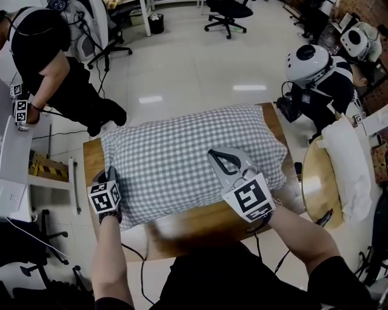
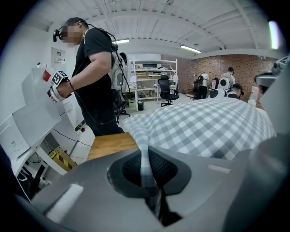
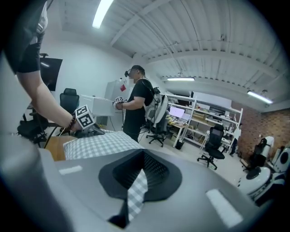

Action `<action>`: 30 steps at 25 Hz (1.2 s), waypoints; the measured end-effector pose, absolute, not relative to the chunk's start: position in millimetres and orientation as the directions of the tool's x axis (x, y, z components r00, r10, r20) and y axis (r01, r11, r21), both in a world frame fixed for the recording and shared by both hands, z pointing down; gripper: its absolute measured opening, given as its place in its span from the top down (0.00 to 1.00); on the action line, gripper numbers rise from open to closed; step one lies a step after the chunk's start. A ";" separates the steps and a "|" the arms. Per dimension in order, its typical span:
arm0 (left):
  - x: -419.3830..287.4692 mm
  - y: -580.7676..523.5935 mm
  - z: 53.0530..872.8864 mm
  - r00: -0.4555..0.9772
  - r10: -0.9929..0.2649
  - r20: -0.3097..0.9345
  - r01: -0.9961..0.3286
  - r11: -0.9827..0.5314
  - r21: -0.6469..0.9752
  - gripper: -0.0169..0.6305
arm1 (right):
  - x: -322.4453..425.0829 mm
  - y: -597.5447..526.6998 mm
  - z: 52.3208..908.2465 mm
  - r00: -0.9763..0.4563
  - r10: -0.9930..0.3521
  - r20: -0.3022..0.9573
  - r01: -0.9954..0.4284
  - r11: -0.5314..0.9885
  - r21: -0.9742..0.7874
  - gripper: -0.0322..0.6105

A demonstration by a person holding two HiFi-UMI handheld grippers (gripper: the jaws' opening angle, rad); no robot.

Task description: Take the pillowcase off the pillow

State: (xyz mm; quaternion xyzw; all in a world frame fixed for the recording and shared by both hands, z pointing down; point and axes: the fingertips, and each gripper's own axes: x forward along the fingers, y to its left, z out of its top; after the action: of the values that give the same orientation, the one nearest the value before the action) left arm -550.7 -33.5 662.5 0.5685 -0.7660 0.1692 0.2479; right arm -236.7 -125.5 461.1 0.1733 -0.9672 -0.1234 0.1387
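Observation:
A pillow in a grey-and-white checked pillowcase [image 1: 170,157] lies across the wooden table [image 1: 200,227]. My left gripper [image 1: 108,177] is at the pillow's near left corner, shut on a pinched strip of the checked fabric [image 2: 146,174]. My right gripper [image 1: 221,158] is over the pillow's right half and is shut on a fold of the same pillowcase [image 3: 136,188]. In the right gripper view the pillow [image 3: 97,142] stretches away to the left gripper's marker cube [image 3: 84,117]. The pillow's inner body is hidden by the case.
A round wooden table [image 1: 315,187] at the right carries a white pillow [image 1: 348,163]. A person in black [image 1: 54,66] stands at a white desk [image 1: 15,157] on the left. Another person with a white helmet [image 1: 315,66] sits at far right. Office chairs [image 1: 227,15] stand behind.

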 end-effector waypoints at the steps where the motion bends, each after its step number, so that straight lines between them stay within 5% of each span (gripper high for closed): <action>1: -549.7 -35.0 663.7 -0.236 -0.781 0.578 -0.953 0.302 0.018 0.96 | -226.5 -135.6 462.9 -0.897 -0.382 0.222 -0.311 0.903 0.297 0.95; 19: -541.3 -51.5 678.1 -0.328 -0.700 0.634 -0.916 0.399 -0.034 0.96 | -51.5 -291.4 524.4 -0.763 -0.582 0.282 -0.508 0.809 0.294 0.95; 30: -549.5 -74.5 677.1 -0.354 -0.649 0.673 -0.900 0.431 -0.058 0.96 | 4.8 -373.1 594.3 -0.708 -0.592 0.386 -0.549 0.804 0.226 0.95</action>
State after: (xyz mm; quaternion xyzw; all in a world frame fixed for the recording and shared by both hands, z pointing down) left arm -549.5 -74.5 677.1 0.4878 -0.7941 0.2154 0.2917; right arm 4.8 -373.1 594.3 0.3091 -0.9228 -0.0473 0.2249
